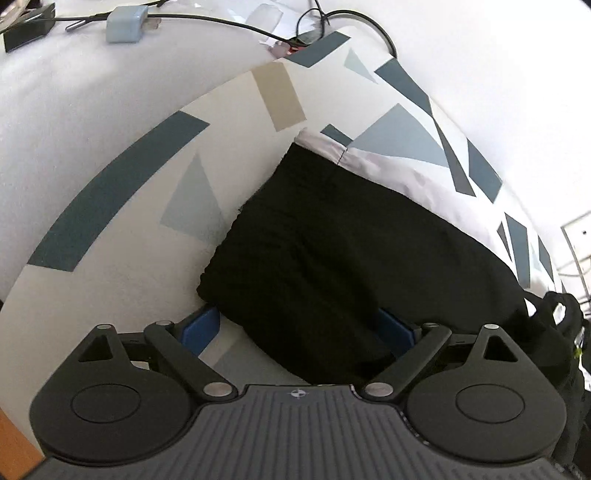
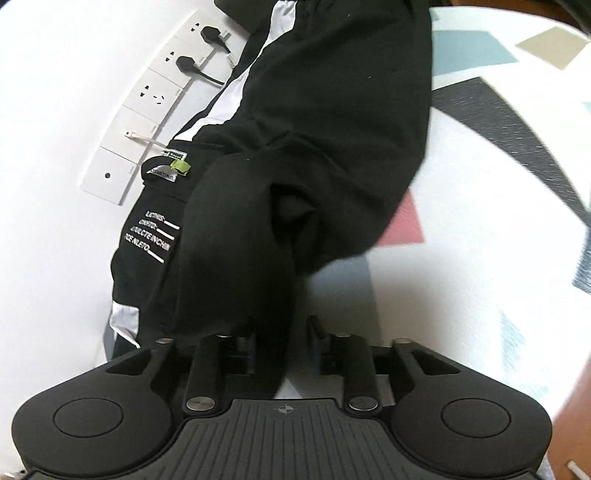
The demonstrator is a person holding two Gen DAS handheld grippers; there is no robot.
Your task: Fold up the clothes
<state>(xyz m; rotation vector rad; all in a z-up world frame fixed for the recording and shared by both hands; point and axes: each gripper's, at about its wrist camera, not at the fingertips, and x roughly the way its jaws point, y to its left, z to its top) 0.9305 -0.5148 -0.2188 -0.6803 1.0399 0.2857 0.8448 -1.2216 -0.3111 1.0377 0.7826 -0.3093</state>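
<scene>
In the left wrist view, a folded black garment (image 1: 332, 258) lies on a patterned cloth (image 1: 147, 184) at the frame's centre, its near corner reaching down between the left gripper (image 1: 299, 332)'s blue pads (image 1: 199, 328). The jaws stand wide apart, not pressing the fabric. A cable (image 1: 207, 20) and a pale blue box (image 1: 125, 24) sit at the upper left.

In the right wrist view, the right gripper (image 2: 282, 341) at the bottom centre has its jaws clamped on a fold of black trousers (image 2: 314, 147), which stretch toward the top. A printed garment (image 2: 155, 236) lies at the left, beside wall sockets (image 2: 147, 96).
</scene>
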